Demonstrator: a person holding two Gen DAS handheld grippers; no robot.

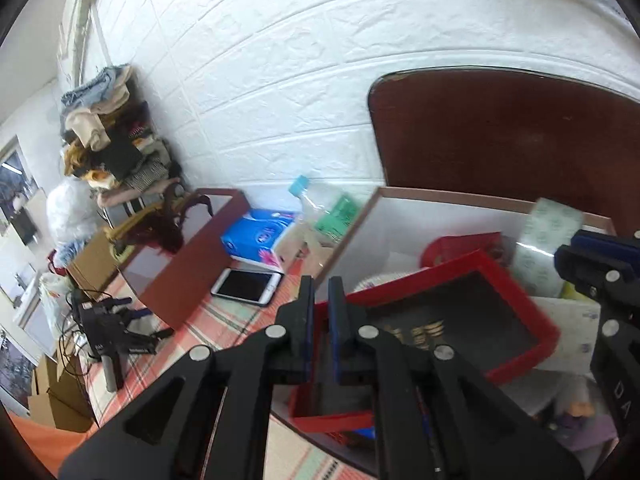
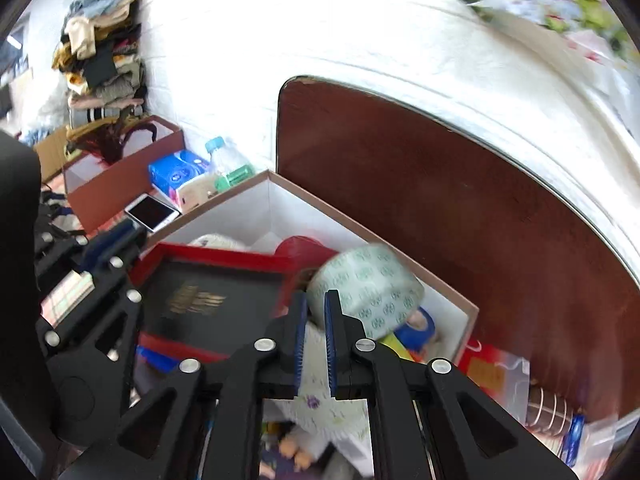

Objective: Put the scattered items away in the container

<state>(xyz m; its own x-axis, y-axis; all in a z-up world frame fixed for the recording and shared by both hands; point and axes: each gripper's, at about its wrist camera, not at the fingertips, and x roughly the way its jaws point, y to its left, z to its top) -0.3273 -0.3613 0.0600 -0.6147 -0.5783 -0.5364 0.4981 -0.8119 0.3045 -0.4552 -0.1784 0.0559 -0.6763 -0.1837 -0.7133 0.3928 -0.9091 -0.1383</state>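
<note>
Left gripper [image 1: 321, 312] pinches red box [image 1: 460, 320]; gilt lettering blurred.

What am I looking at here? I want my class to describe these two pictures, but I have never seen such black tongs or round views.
A person holds a two-finger gripper in each hand. A camera on each looks along its fingers through a wide lens, hence the round views. One picture comes from the left gripper, the other from the right gripper. Both are shut. Below them a box on a checked cloth holds a red tray, a roll and more. Beside the box lie a phone, a blue pack and a bottle. Neither gripper clearly holds anything; the left one's tips sit at the tray's rim.
</note>
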